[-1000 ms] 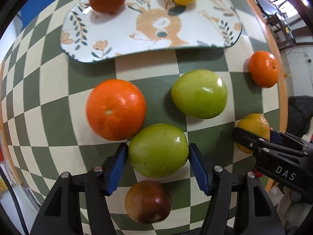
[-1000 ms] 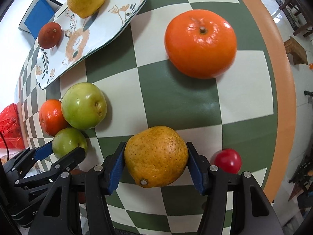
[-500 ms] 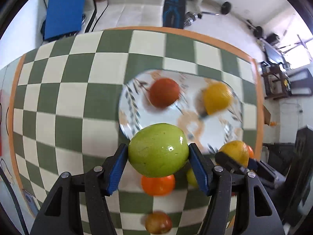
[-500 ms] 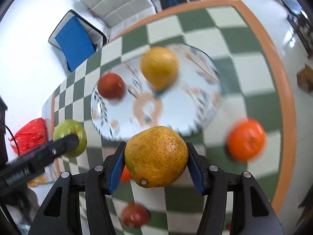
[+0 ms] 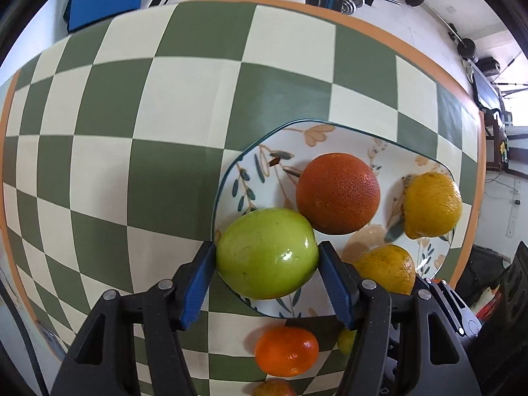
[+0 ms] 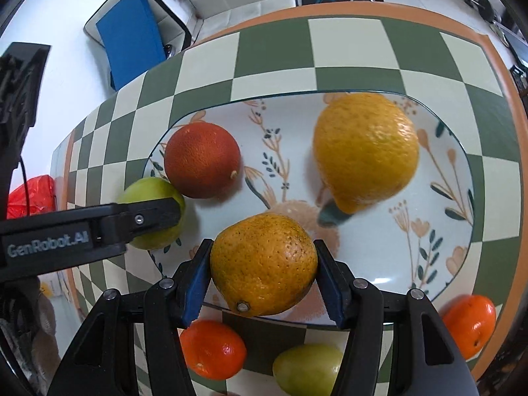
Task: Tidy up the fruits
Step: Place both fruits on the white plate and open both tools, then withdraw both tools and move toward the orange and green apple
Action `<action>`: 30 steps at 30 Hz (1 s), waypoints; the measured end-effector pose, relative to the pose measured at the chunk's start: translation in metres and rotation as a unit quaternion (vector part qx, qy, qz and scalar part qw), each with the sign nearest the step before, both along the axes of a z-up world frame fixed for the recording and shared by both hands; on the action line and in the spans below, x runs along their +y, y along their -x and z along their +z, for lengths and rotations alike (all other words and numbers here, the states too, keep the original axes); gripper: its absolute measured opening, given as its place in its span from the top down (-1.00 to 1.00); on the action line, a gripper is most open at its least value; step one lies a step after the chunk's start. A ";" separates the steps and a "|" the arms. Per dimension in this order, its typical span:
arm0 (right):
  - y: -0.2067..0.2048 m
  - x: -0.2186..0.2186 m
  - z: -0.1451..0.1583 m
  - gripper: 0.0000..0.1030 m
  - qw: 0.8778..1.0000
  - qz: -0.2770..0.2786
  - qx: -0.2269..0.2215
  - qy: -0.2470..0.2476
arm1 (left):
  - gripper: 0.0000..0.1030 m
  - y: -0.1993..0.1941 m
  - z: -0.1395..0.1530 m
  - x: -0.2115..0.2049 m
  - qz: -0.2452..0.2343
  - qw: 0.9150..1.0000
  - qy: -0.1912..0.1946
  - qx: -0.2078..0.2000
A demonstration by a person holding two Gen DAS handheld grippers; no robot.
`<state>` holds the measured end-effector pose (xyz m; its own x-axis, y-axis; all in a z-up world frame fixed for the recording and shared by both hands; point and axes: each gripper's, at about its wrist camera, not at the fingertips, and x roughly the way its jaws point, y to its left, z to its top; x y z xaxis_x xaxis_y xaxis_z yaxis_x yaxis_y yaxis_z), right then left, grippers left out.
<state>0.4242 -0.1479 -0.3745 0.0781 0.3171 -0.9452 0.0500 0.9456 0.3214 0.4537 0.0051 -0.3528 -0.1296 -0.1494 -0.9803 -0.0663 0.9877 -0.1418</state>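
My left gripper (image 5: 266, 253) is shut on a green apple (image 5: 266, 253) and holds it over the left rim of the patterned plate (image 5: 333, 142). My right gripper (image 6: 263, 270) is shut on a yellow-orange citrus (image 6: 263, 270) over the plate's (image 6: 373, 247) near part. On the plate lie a dark red orange (image 5: 337, 193) (image 6: 202, 160) and a yellow lemon (image 5: 431, 204) (image 6: 364, 150). The left gripper and its apple (image 6: 150, 213) show at the left of the right wrist view. The right gripper's citrus (image 5: 386, 269) shows in the left wrist view.
On the green checkered table (image 5: 165, 132) in front of the plate lie an orange (image 6: 213, 349) (image 5: 286, 351), a green apple (image 6: 307, 368) and a second orange (image 6: 470, 323). A red bag (image 6: 31, 194) and a blue-seated chair (image 6: 132, 39) lie beyond the table edge.
Both grippers lifted their fruit off the table and carried it forward and down over the plate. The plate now fills much more of both views.
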 end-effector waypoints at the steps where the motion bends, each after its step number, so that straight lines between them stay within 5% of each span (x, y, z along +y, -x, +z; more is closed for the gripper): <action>1: 0.000 0.001 -0.001 -0.20 1.000 0.003 0.000 -0.002 | -0.18 0.000 -0.001 0.001 0.002 1.000 0.002 -0.001; 6: -0.001 0.010 -0.008 -0.23 1.000 0.008 0.013 -0.010 | -0.18 0.001 -0.002 -0.004 -0.008 1.000 -0.006 0.000; 9: 0.002 0.003 -0.006 -0.62 1.000 -0.003 0.017 -0.021 | -0.19 0.001 0.000 -0.006 -0.009 1.000 -0.006 -0.008; 11: 0.005 -0.003 0.000 -0.64 1.000 -0.006 0.016 -0.023 | -0.21 0.003 0.005 -0.007 -0.005 1.000 -0.003 -0.018; 15: 0.012 -0.017 0.014 -0.80 1.000 -0.013 0.009 -0.003 | -0.59 0.010 0.016 -0.007 -0.004 0.999 -0.009 -0.040; 17: 0.018 -0.026 0.022 -0.81 1.000 -0.021 0.002 0.021 | -0.74 0.015 0.021 -0.007 -0.004 0.999 -0.014 -0.049; 30: 0.066 -0.062 0.075 -0.91 0.990 -0.046 -0.057 0.118 | -0.76 0.076 0.083 0.007 -0.020 0.983 -0.095 -0.158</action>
